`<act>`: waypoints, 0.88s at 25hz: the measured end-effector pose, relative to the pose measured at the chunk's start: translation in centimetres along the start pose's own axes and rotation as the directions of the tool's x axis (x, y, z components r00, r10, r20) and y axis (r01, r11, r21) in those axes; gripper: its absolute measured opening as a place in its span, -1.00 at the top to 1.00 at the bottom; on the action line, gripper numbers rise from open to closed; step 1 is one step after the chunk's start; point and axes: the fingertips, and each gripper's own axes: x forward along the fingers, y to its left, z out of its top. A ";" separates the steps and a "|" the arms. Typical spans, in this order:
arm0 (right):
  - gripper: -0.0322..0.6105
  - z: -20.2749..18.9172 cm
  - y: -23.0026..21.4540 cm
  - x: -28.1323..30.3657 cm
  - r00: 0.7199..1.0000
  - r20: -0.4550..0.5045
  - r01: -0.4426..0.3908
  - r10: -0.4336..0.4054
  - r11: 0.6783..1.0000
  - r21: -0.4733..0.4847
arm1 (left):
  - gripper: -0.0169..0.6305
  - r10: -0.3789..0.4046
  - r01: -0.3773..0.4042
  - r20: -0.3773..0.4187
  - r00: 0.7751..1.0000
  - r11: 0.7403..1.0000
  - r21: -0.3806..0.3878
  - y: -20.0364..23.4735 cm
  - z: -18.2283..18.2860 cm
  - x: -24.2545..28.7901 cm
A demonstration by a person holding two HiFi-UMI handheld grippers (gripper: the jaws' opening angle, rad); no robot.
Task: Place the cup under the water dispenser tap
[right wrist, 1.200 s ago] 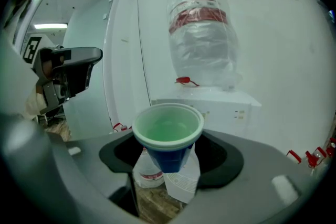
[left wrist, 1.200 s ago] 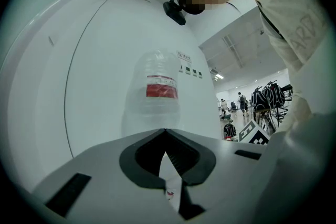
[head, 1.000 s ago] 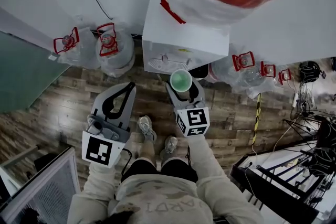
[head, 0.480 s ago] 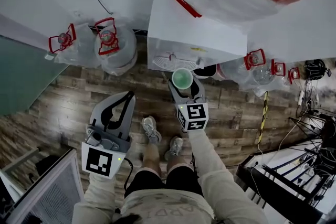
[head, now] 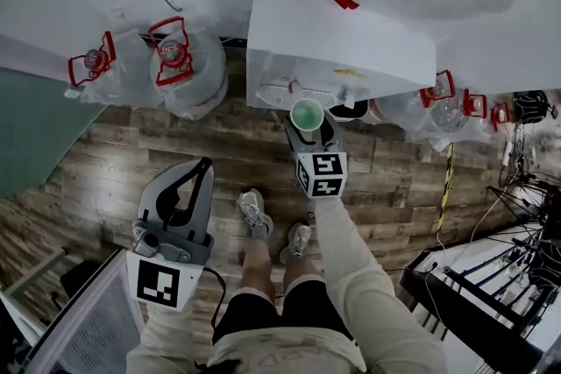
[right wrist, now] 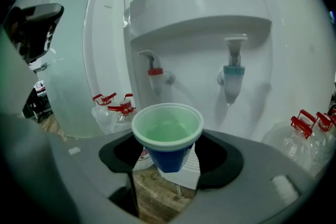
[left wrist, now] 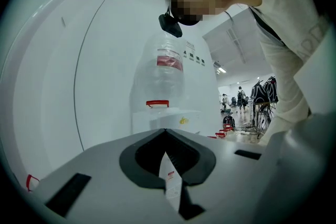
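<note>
The right hand-held gripper (head: 310,127) grips the cup (right wrist: 167,136) between its jaws, which press on the blue wall from both sides; the cup stands upright, with a pale green inside and a white rim; in the right gripper view it hangs in front of the white water dispenser (right wrist: 210,34), lower than both spouts, nearer the red tap (right wrist: 155,77) than the blue tap (right wrist: 231,78); from the head view the cup (head: 307,113) sits just at the dispenser's front edge, beside the drip grille (head: 279,92); whether it is already beneath a spout cannot be told; the left hand-held gripper (head: 200,171) is held lower and to the left, well apart from the dispenser, its jaws closed tip to tip with nothing between them; the left gripper view shows the large clear bottle (left wrist: 165,73) standing on top of the dispenser; spare water bottles (head: 180,70) with red handles stand on the wooden floor (head: 131,153) to the left of the dispenser, and more lie to its right; the person's shoes (head: 254,213) rest on the floor between the two grippers.
</note>
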 end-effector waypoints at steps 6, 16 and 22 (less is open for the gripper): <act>-0.06 -2.2 -1.6 3.0 0.999 -0.029 0.026 -0.026 1.000 -0.010 | 0.93 0.010 -0.010 -0.009 1.000 1.000 -0.004 0.6 -2.0 0.3; -0.06 -4.8 -3.2 6.6 0.996 -0.063 0.057 -0.058 0.998 -0.007 | 0.93 -0.005 0.005 -0.049 0.999 1.000 -0.001 0.4 -4.8 0.4; -0.06 -5.1 -3.4 7.9 0.996 -0.060 0.069 -0.070 0.997 -0.024 | 0.93 0.007 -0.006 -0.066 0.998 1.000 0.005 0.9 -5.6 0.5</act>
